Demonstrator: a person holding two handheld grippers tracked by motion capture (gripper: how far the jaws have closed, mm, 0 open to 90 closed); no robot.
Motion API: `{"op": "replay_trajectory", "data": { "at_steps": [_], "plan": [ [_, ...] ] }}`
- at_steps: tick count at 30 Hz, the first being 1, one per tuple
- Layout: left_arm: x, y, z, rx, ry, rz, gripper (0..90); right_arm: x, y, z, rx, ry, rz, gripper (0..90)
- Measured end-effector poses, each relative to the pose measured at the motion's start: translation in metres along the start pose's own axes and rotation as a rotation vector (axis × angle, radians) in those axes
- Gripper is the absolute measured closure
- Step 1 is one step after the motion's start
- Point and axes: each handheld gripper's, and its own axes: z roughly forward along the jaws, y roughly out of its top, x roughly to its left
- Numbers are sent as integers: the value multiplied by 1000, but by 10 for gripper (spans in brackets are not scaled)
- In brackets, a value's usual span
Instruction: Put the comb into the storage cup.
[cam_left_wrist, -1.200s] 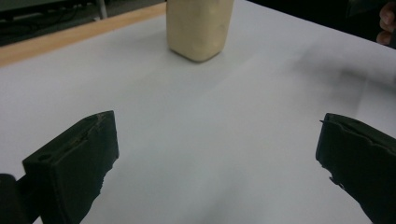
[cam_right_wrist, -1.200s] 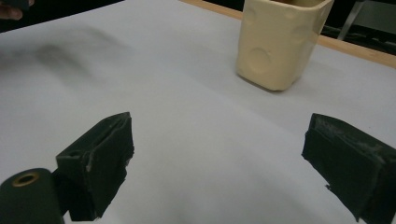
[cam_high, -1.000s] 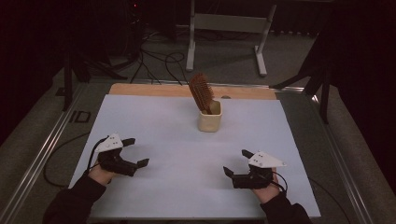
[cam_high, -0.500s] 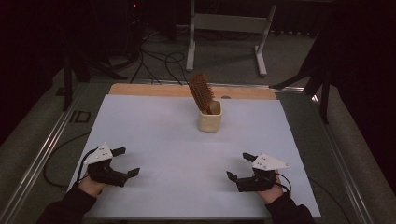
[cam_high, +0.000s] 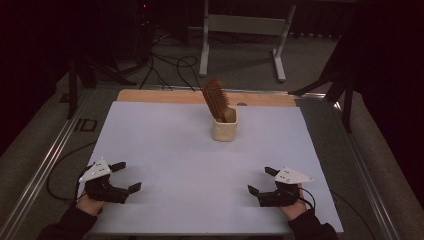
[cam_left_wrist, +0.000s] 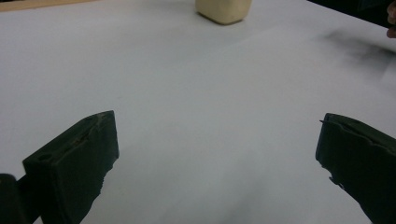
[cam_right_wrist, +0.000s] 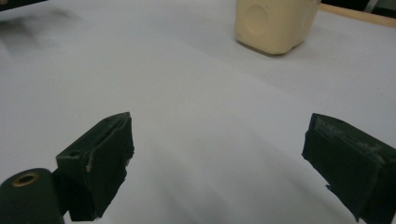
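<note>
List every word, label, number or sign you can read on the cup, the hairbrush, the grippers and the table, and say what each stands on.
No readable text anywhere.
Cream cup: plain, only a round dimple in its side.
Hairbrush: no marking to be made out.
Left gripper and right gripper: no lettering.
White table sheet: blank.

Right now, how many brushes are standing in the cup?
1. A single brown brush stands in the cream cup near the far middle of the white table, bristle head up and leaning left. The cup's inside is partly hidden, so something small could sit lower down.
</note>
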Motion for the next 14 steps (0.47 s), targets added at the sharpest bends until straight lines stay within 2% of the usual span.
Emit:
{"op": "replay_trajectory", "data": {
  "at_steps": [4, 9, 14],
  "plan": [
    [1, -2, -4, 0, 19, 6, 3, 0, 0, 1, 1, 1, 6, 84],
    [1, -2, -5, -7, 11, -8, 6, 0, -1, 4, 14, 7, 4, 84],
    [-3, 2, -5, -11, 2, 9, 6, 2, 0, 6, 14, 15, 2, 84]
  ]
}}
